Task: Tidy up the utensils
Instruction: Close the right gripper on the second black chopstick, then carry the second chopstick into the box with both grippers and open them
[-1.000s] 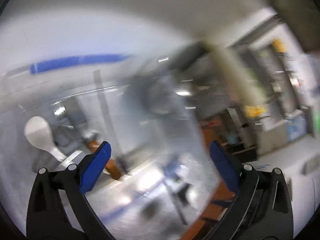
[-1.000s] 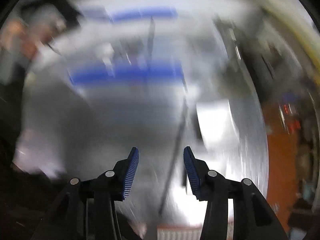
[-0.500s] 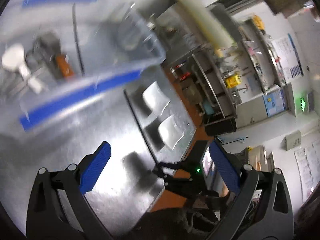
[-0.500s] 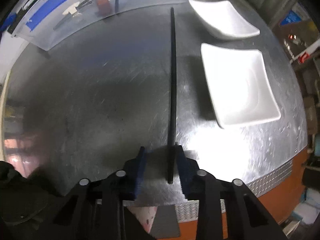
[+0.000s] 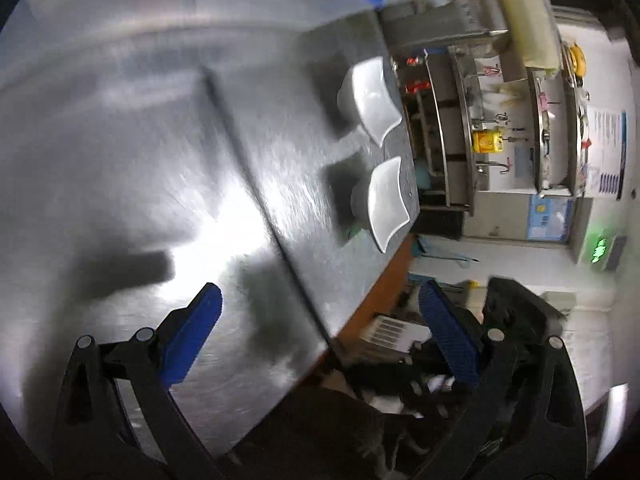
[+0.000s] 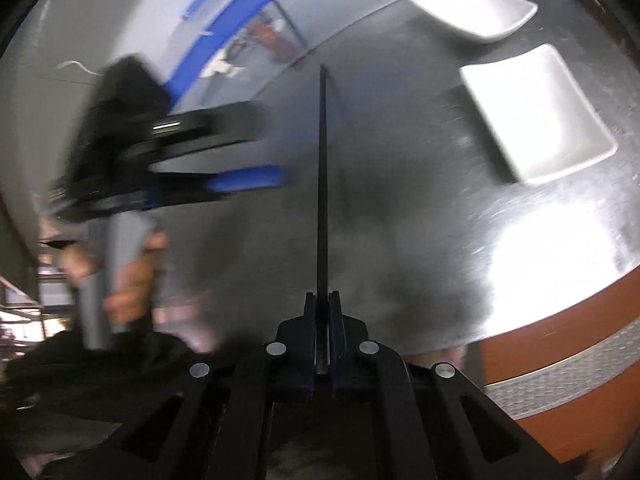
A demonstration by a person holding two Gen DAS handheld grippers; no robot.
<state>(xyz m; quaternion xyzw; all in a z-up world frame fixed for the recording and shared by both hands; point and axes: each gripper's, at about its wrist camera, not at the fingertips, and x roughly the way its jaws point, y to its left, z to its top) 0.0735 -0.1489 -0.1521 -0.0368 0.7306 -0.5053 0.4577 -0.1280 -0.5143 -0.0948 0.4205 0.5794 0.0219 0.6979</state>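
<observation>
Left wrist view: left claw is spread wide, nothing between the blue pads, hanging over the near edge of the steel worktop. A black chopstick runs diagonally across the worktop from far left toward the near edge, blurred. Two white square dishes sit at the right edge of the worktop, one behind the other. Shelving stands beyond.

Right wrist view: right claw has just been closing and is now clenched on the near end of the chopstick; the stick points straight away from the claw toward the far side, above the worktop. Both dishes lie far right, well apart from the stick. Left claw is at left, motion-blurred, a hand on its grey handle. A clear bin with blue tape sits far left, contents too blurred to name.
</observation>
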